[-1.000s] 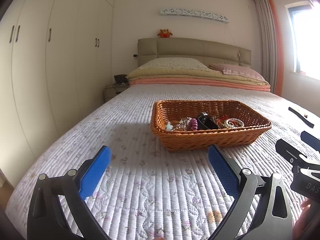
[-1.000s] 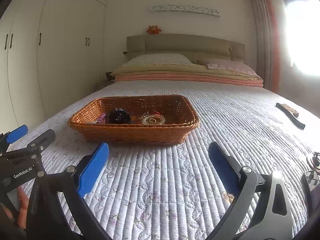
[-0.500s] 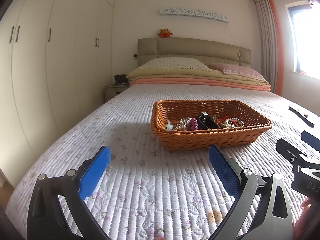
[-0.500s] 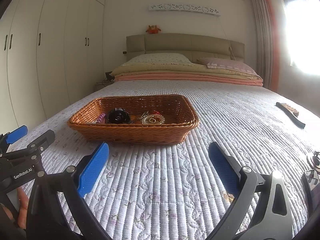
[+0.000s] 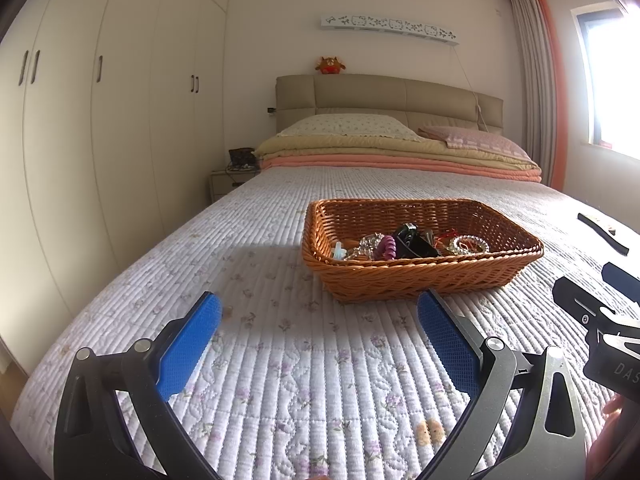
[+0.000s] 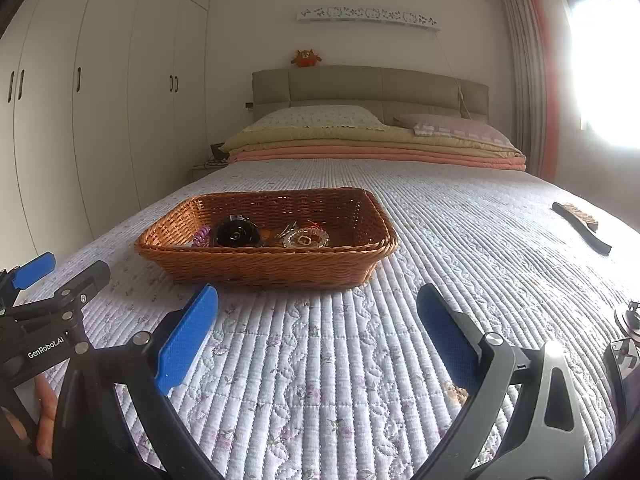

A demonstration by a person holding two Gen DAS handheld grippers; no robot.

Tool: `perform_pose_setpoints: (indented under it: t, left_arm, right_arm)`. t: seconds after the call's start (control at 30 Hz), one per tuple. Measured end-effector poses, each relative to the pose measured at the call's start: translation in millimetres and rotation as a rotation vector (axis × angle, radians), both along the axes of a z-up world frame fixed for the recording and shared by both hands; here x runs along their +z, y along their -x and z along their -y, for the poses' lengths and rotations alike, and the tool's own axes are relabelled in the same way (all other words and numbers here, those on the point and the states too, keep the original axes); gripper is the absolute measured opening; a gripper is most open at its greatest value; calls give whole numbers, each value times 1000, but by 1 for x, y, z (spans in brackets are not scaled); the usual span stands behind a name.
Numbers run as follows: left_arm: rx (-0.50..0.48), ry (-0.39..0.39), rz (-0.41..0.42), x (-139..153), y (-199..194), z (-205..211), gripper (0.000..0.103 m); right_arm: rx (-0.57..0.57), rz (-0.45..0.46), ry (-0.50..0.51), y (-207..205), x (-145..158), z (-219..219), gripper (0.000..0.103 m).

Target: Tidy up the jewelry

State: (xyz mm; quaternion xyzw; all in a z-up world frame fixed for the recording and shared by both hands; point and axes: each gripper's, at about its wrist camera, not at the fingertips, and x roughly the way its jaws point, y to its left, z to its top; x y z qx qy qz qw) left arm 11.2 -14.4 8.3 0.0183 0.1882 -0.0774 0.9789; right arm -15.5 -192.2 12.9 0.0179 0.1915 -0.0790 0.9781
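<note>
A brown wicker basket [image 5: 424, 276] sits on the quilted bed [image 5: 280, 380]; it also shows in the right wrist view [image 6: 272, 266]. Inside lie jewelry pieces: a purple coil [image 5: 387, 248], a black round case [image 6: 236, 233], a clear beaded bracelet [image 6: 307, 238] and other small items. My left gripper [image 5: 319, 330] is open and empty, low over the quilt in front of the basket. My right gripper [image 6: 317, 322] is open and empty, also short of the basket, to the right of the left one.
A black-handled brush [image 6: 582, 228] lies on the bed at the right. Folded blankets and pillows [image 5: 396, 152] are stacked at the headboard. White wardrobes [image 5: 100, 120] line the left wall. A nightstand [image 5: 228, 182] stands by the bed.
The right gripper has edged slightly toward the basket; the left view is almost unchanged. Both grippers stay open.
</note>
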Motion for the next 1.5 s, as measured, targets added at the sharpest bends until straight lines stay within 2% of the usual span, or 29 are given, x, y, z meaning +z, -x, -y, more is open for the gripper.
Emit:
perform_pose_setpoints:
  t: [1.5]
  left_arm:
    - [-1, -9, -5, -1, -1, 0, 95]
  right_arm:
    - [-2, 0, -12, -3, -1, -4, 95]
